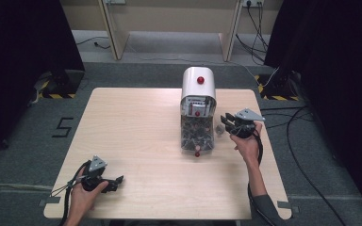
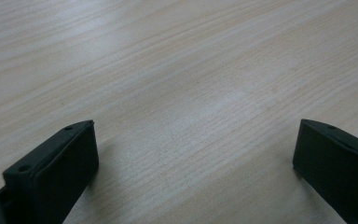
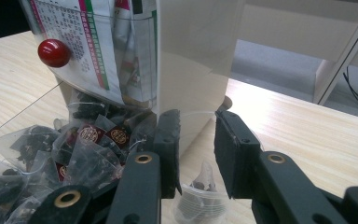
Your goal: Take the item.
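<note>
Left gripper (image 1: 115, 180) wide open, empty; right gripper (image 3: 196, 154) seemingly pinching a tea bag (image 3: 200, 193) beside dispenser (image 1: 198, 109)

Lab: black curtains (image 1: 23, 42), hazard-taped stands (image 1: 56, 84), floor cables (image 1: 301, 160).

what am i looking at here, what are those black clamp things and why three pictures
A person sits at a pale wooden table and holds a hand-held two-jaw tool in each hand. The high view looks down from above the person's side. The other two pictures come from small cameras riding on each tool, looking along its black jaws.

The left gripper rests near the table's front edge, jaws wide apart over bare wood, holding nothing.

The right gripper is beside a white dispenser box with a clear front and red knobs, filled with small clear tea bags. One clear sachet sits between its jaws; whether they pinch it I cannot tell.
</note>
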A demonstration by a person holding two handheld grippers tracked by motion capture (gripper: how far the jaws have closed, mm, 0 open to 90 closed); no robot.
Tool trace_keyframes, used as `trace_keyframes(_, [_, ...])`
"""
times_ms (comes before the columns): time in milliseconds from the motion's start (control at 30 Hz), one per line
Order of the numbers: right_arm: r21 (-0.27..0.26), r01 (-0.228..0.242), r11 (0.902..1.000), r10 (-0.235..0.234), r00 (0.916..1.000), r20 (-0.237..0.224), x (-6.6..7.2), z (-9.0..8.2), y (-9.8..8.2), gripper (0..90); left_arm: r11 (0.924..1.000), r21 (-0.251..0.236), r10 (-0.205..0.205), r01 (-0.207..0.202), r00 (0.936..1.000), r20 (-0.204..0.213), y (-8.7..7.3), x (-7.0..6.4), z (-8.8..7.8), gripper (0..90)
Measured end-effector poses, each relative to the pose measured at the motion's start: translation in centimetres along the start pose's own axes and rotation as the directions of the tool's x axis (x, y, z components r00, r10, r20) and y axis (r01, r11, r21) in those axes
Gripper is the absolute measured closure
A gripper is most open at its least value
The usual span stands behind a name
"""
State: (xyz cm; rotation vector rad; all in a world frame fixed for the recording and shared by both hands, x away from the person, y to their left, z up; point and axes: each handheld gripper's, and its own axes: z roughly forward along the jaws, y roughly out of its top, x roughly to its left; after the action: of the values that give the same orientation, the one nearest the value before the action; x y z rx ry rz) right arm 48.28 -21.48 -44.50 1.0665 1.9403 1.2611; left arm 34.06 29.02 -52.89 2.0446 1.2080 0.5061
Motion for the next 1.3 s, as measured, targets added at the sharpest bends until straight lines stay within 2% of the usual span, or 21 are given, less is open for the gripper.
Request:
trace_keyframes(267, [0.003, -0.006, 1.0000, 0.006, 1.0000, 0.000, 0.0, -0.1, -0.2, 71.1, 1.0000, 0.000, 0.000, 0.000, 1.0000, 0.000, 0.0, 0.0, 0.0, 0.0])
trace_keyframes(633, [-0.019, -0.016, 0.9997, 0.016, 0.9999, -0.002, 0.0, -0.9, -0.4, 68.6, 1.0000, 0.000, 0.000, 0.000, 1.0000, 0.000, 0.0, 0.0, 0.0, 0.0])
trace_keyframes(833, [-0.032, -0.032, 0.9990, 0.032, 0.9995, -0.001, 0.1, -1.5, -0.9, 64.8, 1.0000, 0.000, 0.000, 0.000, 1.0000, 0.000, 0.0, 0.0, 0.0, 0.0])
trace_keyframes(1300, [-0.029, -0.032, 0.9991, 0.032, 0.9995, 0.004, 0.6, -2.9, -1.3, 55.3, 1.0000, 0.000, 0.000, 0.000, 1.0000, 0.000, 0.0, 0.0, 0.0, 0.0])
